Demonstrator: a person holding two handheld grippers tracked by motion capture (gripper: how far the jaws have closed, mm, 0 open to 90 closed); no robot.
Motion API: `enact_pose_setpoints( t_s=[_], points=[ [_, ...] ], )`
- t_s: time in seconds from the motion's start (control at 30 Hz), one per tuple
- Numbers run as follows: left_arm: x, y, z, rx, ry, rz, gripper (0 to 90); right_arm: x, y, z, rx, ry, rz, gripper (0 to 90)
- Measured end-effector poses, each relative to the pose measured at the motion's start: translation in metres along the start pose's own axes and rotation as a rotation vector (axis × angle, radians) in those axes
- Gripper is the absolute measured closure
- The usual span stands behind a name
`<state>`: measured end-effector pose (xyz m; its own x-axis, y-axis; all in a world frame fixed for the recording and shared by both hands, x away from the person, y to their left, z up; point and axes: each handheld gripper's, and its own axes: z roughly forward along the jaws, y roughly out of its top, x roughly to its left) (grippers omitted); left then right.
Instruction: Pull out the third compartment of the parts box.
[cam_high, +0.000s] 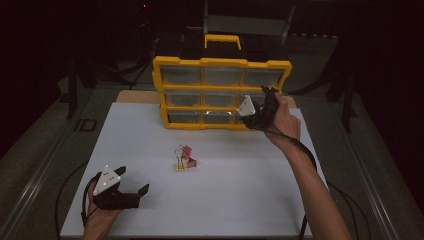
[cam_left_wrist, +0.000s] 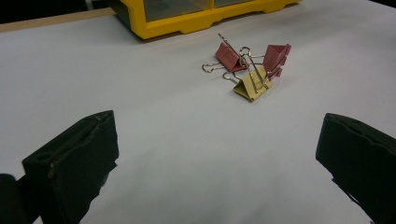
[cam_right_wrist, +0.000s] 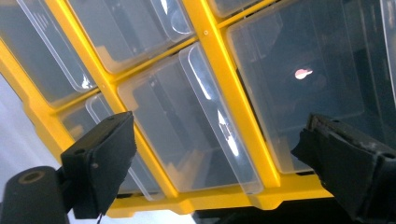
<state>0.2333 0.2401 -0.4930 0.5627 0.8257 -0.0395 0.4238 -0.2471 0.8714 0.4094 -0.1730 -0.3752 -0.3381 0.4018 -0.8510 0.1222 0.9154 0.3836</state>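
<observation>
- Where the white worktop (cam_high: 225, 200) ends at the back, I see the yellow drawer cabinet (cam_high: 220, 90) standing upright.
- My right tool (cam_high: 265, 107) is held up against the cabinet's right-hand drawers (cam_right_wrist: 187, 121), jaws spread wide, gripping nothing.
- My left tool (cam_high: 132, 192) rests low at the near left corner, jaws wide and empty.
- The clips (cam_high: 185, 157), two red, one yellow, lie bunched mid-worktop, well apart from both tools.
</observation>
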Motion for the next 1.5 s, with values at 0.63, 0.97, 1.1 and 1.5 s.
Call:
enact_pose_setpoints(
  t_s=[0.63, 0.97, 1.1, 1.5],
  points=[
    [-0.002, -0.001, 0.002, 0.011, -0.003, 0.011, 0.2, 0.001, -0.009, 0.008, 0.028, -0.14, -0.265, 10.6],
    [-0.004, -0.001, 0.004, 0.019, -0.004, 0.015, 0.2, -0.009, -0.014, 0.004, -0.002, -0.265, -0.306, 10.5],
    [-0.004, -0.001, 0.004, 0.02, -0.004, 0.017, 0.2, -0.015, -0.014, 0.004, -0.01, -0.302, -0.317, 10.6],
    [-0.004, -0.002, 0.004, 0.022, -0.004, 0.015, 0.2, -0.034, -0.01, 0.008, -0.002, -0.374, -0.31, 12.7]
  ],
)
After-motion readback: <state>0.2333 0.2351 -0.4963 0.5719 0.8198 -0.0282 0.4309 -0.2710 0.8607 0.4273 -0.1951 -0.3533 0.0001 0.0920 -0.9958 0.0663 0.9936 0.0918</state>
